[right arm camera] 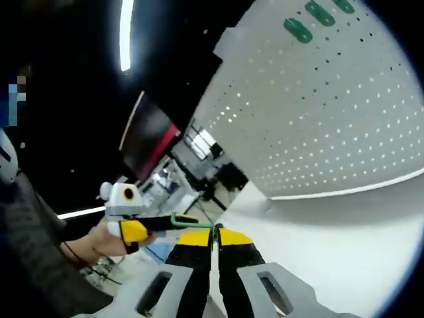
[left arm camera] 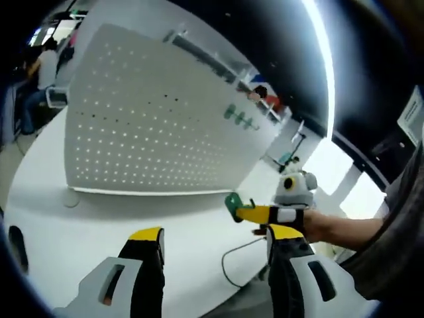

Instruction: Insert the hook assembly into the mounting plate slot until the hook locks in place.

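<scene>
With the right gripper (left arm camera: pixel 248 213) shut on the green hook (left arm camera: pixel 233 204), apparently by its thin stem, just short of the pegboard (left arm camera: pixel 152 126) on the bench (left arm camera: pixel 79 232), and the left gripper (left arm camera: pixel 215 242) wide open and empty, square the hook to 1 slot before pushing.

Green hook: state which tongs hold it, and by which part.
The right tongs are shut on the green hook, pinching one end; the rest sticks out past the tips.
</scene>
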Demonstrator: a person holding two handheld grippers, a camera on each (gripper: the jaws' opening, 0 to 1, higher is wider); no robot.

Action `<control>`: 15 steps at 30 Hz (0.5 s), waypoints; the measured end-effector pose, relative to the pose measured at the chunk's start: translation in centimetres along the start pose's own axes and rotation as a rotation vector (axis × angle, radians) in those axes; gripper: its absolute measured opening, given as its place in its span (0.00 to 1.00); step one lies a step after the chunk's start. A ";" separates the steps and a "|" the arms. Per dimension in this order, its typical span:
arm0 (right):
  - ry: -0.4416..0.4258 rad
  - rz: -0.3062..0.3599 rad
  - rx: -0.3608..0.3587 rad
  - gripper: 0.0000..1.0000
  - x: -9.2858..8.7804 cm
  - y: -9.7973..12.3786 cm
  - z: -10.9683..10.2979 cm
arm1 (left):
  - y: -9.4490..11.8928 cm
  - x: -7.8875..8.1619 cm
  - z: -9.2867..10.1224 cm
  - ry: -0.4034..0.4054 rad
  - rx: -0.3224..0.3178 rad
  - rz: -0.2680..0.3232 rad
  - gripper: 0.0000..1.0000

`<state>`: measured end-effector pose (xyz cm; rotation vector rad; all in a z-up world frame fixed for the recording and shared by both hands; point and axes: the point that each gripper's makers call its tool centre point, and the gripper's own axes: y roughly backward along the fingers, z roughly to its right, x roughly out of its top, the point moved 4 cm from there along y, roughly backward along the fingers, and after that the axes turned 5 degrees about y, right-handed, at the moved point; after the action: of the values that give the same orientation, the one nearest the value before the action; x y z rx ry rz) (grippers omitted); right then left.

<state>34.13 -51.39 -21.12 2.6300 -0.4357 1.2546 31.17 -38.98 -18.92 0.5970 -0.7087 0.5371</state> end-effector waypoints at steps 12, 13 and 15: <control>-0.053 0.023 0.206 0.00 0.4 -1.0 -3.4 | -0.6 1.6 2.1 0.086 -0.170 0.049 0.42; -0.051 0.028 0.235 0.00 0.4 -1.0 -3.9 | -0.5 1.8 2.2 0.093 -0.184 0.060 0.41; -0.048 0.037 0.257 0.00 0.5 -1.1 -4.3 | -0.6 1.9 2.5 0.091 -0.205 0.060 0.37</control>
<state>31.71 -49.14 -18.08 2.8818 -0.3534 1.3423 31.66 -40.57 -16.20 0.3590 -0.6873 0.5362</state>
